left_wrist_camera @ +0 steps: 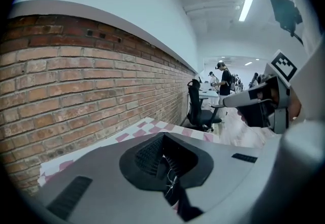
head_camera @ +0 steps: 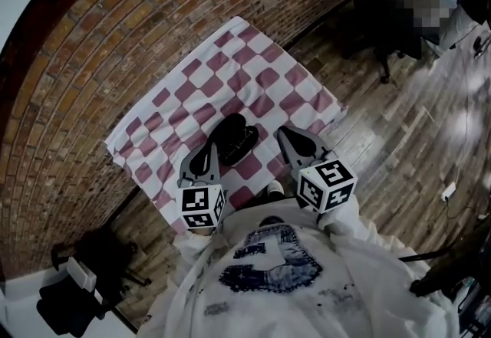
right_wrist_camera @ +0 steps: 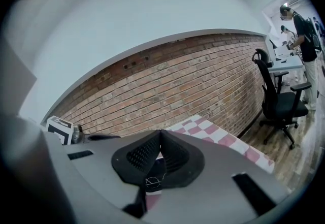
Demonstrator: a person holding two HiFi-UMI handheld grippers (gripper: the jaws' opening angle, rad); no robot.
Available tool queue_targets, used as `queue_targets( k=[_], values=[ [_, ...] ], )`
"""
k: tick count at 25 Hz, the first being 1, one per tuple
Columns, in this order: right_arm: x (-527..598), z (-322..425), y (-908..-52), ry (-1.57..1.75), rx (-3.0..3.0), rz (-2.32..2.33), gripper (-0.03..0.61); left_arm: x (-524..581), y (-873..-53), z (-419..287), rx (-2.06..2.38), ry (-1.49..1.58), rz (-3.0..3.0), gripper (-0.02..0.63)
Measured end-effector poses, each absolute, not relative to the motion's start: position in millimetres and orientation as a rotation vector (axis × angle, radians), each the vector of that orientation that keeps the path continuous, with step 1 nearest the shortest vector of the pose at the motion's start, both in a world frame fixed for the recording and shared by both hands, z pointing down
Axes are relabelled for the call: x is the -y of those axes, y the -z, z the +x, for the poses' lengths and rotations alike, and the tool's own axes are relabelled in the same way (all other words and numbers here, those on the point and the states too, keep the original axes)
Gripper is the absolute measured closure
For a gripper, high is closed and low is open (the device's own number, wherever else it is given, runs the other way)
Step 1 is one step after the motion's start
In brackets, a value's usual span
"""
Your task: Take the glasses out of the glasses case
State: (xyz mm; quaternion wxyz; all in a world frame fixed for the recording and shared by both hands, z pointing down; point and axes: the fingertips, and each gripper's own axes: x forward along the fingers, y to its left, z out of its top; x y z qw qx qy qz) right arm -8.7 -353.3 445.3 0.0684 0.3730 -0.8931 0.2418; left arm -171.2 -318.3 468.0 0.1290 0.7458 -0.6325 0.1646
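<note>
A black glasses case [head_camera: 234, 137] lies on the red-and-white checkered cloth [head_camera: 253, 60] of a small table. Whether its lid is up and whether glasses are inside I cannot tell. My left gripper [head_camera: 215, 140] points at the case's near left end, close to it, jaws together. My right gripper [head_camera: 282, 132] sits just right of the case, also shut. In the left gripper view the left gripper [left_wrist_camera: 163, 135] has its pads meeting with nothing between them. The right gripper [right_wrist_camera: 161, 131] shows the same in its own view. The case is hidden behind the jaws in both gripper views.
The table stands against a brick wall [head_camera: 92, 60] on a wooden floor [head_camera: 399, 137]. A black office chair [right_wrist_camera: 277, 101] stands to the right, with a person [right_wrist_camera: 304, 35] beyond it. Dark gear [head_camera: 84, 275] lies on the floor at the lower left.
</note>
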Motion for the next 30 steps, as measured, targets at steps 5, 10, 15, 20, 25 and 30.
queue_targets(
  k=[5, 10, 15, 20, 25, 30],
  values=[
    [361.9, -2.8, -449.8, -0.752, 2.681, 1.141, 0.565, 330.3, -492.5, -166.4, 1.756, -0.538, 2.182, 0.604],
    [369.3, -1.1, -456.1, -0.78, 2.674, 1.138, 0.565, 339.1, -514.4, -162.5, 1.687, -0.59, 2.178, 0.603],
    [373.8, -4.2, -462.6, -0.813, 2.667, 1.127, 0.565, 343.3, -536.7, -156.9, 1.597, -0.668, 2.173, 0.597],
    [378.9, -2.9, -469.4, -0.845, 2.652, 1.129, 0.565, 347.2, -562.2, -155.6, 1.539, -0.72, 2.128, 0.472],
    [381.5, 0.5, -474.5, -0.862, 2.633, 1.139, 0.565, 349.1, -581.0, -152.0, 1.484, -0.745, 2.118, 0.433],
    [384.3, 2.4, -477.3, -0.867, 2.626, 1.147, 0.565, 350.1, -596.3, -147.7, 1.427, -0.792, 2.11, 0.356]
  ],
)
